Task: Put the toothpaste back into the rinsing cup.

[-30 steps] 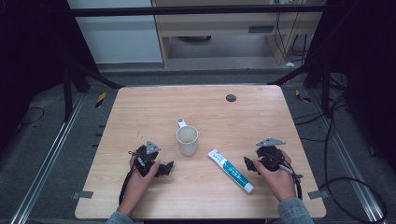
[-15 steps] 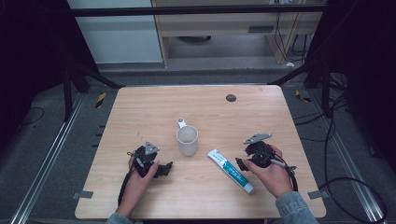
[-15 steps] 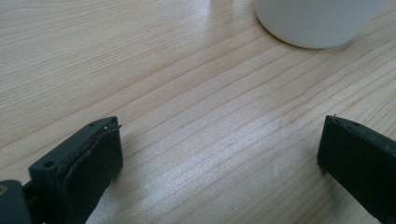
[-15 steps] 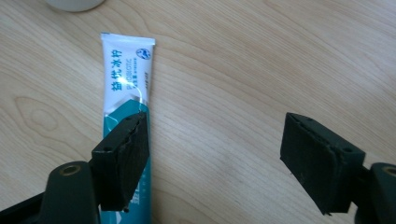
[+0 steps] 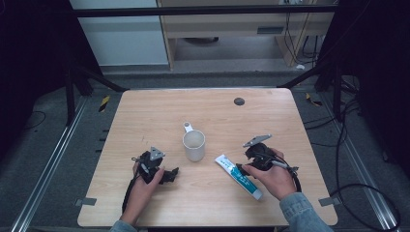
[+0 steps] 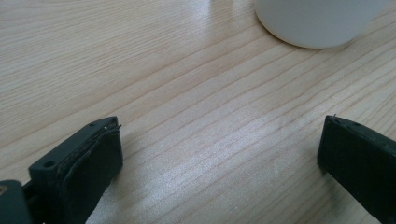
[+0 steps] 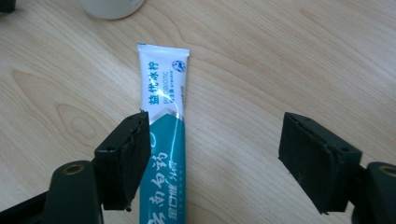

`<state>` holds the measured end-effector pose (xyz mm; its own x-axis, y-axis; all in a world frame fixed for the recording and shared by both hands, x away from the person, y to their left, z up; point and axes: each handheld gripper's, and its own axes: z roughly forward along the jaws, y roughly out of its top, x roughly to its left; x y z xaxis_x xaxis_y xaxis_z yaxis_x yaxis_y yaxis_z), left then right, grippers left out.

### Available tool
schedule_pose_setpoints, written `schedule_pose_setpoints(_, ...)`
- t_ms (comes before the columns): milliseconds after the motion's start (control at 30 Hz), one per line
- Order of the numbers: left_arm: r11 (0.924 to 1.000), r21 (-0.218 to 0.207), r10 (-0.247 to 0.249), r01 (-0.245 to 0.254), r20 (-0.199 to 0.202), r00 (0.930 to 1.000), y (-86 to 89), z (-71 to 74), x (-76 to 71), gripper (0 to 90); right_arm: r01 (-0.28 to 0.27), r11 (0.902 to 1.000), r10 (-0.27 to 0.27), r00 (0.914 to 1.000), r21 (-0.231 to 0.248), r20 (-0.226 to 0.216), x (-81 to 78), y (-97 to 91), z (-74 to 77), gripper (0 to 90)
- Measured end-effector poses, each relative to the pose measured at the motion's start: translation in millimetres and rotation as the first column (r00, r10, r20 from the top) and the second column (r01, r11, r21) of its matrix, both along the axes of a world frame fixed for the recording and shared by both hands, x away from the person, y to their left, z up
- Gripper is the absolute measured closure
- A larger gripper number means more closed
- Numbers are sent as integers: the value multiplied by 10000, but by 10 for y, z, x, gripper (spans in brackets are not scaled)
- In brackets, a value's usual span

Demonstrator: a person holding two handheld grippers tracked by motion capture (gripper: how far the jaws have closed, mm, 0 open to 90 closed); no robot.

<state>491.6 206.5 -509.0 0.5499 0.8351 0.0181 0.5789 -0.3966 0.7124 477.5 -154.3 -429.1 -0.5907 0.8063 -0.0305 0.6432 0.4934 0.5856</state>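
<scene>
Right now the tube lies flat on the bench, just ahead of and under the right hand-held gripper, and that is the relation that counts. In the right gripper view the tube runs lengthwise away from the camera, its flat crimped end pointing toward the cup and its other end passing out of the bottom of the picture. So its long axis lies roughly along the gripper's reach, across the line on which the jaws would close. The jaws stand wide apart with nothing between their pads yet: the left one overlaps the tube's edge, the right one stands well clear over bare wood. I would judge the gripper needs to shift sideways to centre the tube before closing.

The left hand-held gripper rests on the bench on the other side of the cup, also spread wide, holding nothing. Its own view shows bare wood between its jaws and the cup's base further off. The right hand is plainly the nearer one to the tube.

The bench is pale wood, with a small dark disc near its far edge. Around it I see dark frame rails, grey floor, cables on the right and a cabinet beyond.
</scene>
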Motion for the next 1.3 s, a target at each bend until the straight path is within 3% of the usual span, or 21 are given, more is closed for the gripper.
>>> schedule_pose_setpoints(500,10000,0,0,0,1,10000,0,0,0,0,-390,9987,380,9988,-323,-309,88,171,57,370)
schedule_pose_setpoints(900,10000,26,-22,22,-4,10000,3,1,-1,0,-667,9962,614,9939,-555,-913,141,285,73,479)
schedule_pose_setpoints(1300,10000,26,-24,24,-6,10000,1,1,-13,0,-597,9970,517,9869,-487,-1527,182,372,25,509)
